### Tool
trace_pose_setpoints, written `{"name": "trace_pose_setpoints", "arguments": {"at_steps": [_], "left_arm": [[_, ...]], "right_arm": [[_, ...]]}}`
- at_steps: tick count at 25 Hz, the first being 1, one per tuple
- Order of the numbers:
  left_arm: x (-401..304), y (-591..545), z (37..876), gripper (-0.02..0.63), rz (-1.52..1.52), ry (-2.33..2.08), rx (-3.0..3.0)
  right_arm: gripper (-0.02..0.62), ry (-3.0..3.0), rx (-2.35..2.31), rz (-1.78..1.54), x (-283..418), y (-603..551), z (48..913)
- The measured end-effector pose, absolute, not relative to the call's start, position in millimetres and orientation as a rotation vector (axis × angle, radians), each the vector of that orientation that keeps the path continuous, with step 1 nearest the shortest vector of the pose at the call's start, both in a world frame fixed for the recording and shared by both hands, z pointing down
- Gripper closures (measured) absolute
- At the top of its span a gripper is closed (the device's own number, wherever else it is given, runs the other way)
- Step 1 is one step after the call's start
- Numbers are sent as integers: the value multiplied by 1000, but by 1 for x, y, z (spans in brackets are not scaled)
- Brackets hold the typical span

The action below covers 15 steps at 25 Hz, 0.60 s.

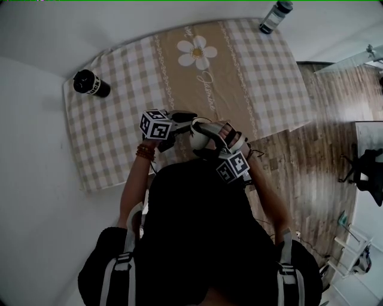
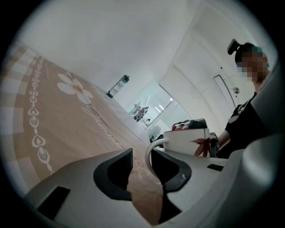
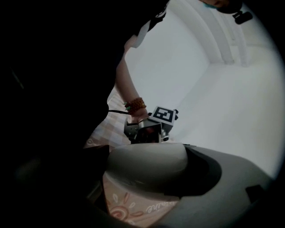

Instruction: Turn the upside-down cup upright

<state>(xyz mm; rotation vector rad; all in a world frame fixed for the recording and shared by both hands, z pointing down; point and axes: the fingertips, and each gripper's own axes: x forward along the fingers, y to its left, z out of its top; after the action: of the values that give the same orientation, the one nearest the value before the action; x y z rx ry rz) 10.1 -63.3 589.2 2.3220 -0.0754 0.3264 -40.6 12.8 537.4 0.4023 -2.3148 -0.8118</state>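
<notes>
The right gripper (image 3: 149, 174) clamps the white, red-leafed ceramic cup (image 2: 187, 141) by the checked-cloth table's (image 1: 102, 149) near edge. The left gripper (image 2: 141, 165) gapes around its handle (image 2: 148, 153) (not pinching it). Closing squarely on that handle should steady the turn.

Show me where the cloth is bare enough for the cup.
Bare: the beige strip between the daisy and the cup, and the checks right of it, below the grey bottle. Crowded: the near edge, around the left claw and right claw.
</notes>
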Motion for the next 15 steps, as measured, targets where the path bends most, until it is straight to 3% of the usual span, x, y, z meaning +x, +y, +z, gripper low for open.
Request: {"name": "trace_pose_setpoints", "arguments": {"at_steps": [3,9,12,15], "left_arm": [[17,-64,578,436,241,-15,2331],[26,-50,567,475,238,78,2416],[31,-43,563,572,244,78,2438],[31,-41,564,574,236,12,2443]], "right_arm": [[100,-2277,356,-925,-42,17,528],[100,-2216,279,-1033,-40,31,529],[100,-2206,288,-1032,-35,33,532],[97,-2193,309,-1040,-30,34,534]]}}
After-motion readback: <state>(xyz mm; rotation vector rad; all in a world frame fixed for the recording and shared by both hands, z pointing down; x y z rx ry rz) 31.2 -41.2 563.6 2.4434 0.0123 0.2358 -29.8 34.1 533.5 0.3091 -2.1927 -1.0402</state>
